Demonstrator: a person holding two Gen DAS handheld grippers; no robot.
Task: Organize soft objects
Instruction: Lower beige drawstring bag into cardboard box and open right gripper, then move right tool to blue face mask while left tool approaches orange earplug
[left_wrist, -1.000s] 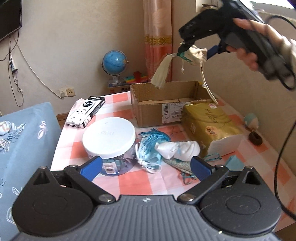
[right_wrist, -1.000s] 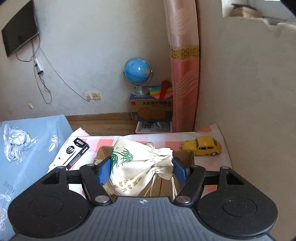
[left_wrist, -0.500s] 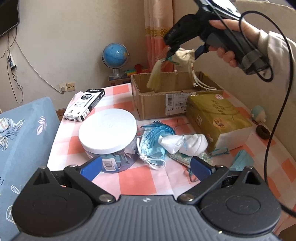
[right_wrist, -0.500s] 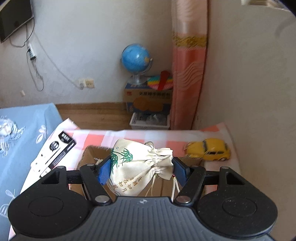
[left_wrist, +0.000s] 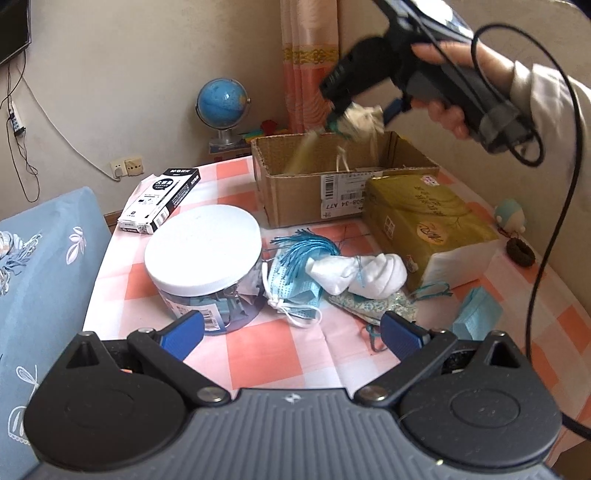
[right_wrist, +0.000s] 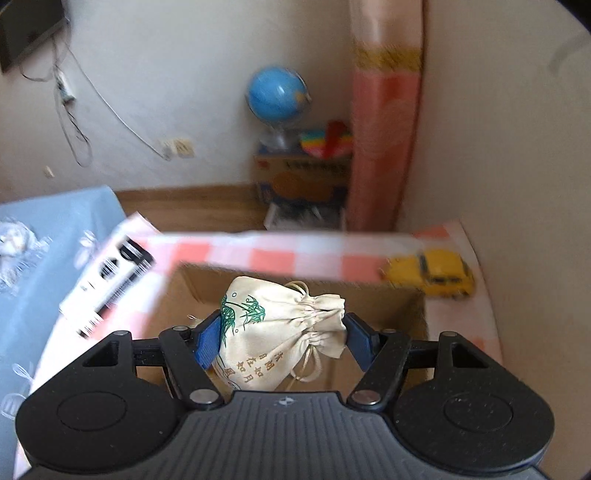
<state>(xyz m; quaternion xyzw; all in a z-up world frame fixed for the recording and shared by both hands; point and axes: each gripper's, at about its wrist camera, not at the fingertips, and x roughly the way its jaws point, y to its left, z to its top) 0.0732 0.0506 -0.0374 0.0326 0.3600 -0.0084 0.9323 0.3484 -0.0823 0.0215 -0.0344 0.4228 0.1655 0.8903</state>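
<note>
Right wrist: our right tool (right_wrist: 282, 338) gripped a pouch (right_wrist: 280, 332) printed with Chinese characters; left tool (left_wrist: 291, 332) stood wide, empty.

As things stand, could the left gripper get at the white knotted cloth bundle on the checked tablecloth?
Probably yes. The left gripper is open and empty, the white knotted cloth bundle lies just ahead uncovered, and the right gripper is up over the cardboard box.
</note>
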